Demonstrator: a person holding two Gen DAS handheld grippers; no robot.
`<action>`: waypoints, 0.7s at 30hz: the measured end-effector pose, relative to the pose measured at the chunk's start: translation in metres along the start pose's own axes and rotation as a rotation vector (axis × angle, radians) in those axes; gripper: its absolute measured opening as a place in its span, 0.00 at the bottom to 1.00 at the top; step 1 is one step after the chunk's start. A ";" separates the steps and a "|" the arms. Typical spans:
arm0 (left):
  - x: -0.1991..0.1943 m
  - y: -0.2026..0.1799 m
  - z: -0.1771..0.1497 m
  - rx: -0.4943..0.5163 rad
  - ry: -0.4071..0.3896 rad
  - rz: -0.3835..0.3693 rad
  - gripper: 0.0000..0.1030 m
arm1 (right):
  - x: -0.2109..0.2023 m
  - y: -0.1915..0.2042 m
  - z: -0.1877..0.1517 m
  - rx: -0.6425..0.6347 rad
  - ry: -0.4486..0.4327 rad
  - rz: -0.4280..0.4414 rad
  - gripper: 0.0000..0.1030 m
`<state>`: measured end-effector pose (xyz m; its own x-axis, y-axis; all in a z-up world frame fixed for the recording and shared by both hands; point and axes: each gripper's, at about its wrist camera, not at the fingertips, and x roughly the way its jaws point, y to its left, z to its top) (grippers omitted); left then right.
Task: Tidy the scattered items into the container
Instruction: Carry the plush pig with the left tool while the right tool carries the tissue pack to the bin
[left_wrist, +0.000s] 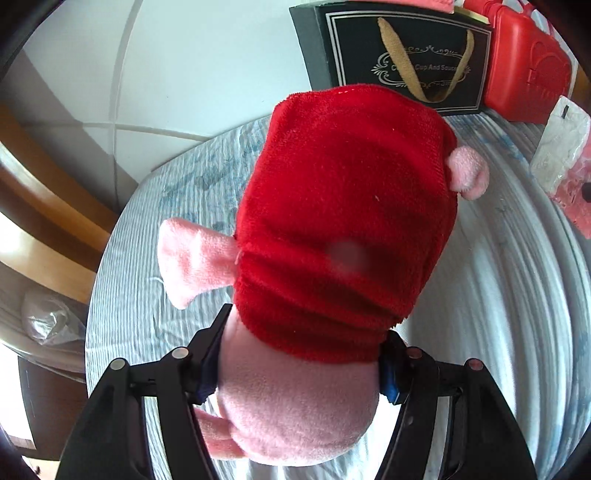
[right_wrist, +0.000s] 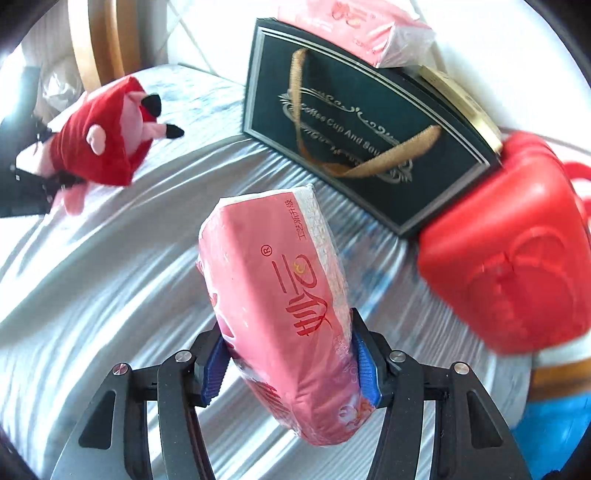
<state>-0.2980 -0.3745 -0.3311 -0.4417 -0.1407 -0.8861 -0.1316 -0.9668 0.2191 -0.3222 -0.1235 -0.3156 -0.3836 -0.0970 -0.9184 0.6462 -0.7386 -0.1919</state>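
My left gripper (left_wrist: 299, 369) is shut on a pink plush pig in a red dress (left_wrist: 332, 229), pads pressed on its pink head, held above the striped cloth. The same pig (right_wrist: 99, 136) shows at the left of the right wrist view, with the left gripper's black frame below it. My right gripper (right_wrist: 290, 369) is shut on a pink tissue pack (right_wrist: 280, 295), lifted off the cloth. A black gift bag with gold handles (right_wrist: 354, 147) stands at the back; another pink tissue pack (right_wrist: 362, 26) sticks out of its top. The bag (left_wrist: 399, 55) also fills the left wrist view's top.
A red plastic case (right_wrist: 517, 251) lies right of the bag, also seen as the red case (left_wrist: 528, 66). The round table wears a pale striped cloth (right_wrist: 92, 277). A wooden chair (left_wrist: 40, 206) stands at the left over white floor tiles (left_wrist: 147, 74).
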 end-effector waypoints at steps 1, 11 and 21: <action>-0.008 -0.008 -0.003 -0.006 0.002 -0.005 0.63 | -0.003 0.011 -0.002 0.016 -0.001 0.010 0.56; -0.080 -0.051 -0.022 -0.158 0.025 -0.055 0.63 | -0.075 0.048 -0.063 0.190 -0.004 0.079 0.56; -0.161 -0.055 -0.068 -0.257 -0.014 0.006 0.63 | -0.150 0.076 -0.118 0.316 -0.024 0.150 0.57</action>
<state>-0.1590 -0.3129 -0.2281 -0.4541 -0.1454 -0.8790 0.1006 -0.9887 0.1116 -0.1379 -0.0865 -0.2335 -0.3173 -0.2328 -0.9193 0.4621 -0.8845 0.0645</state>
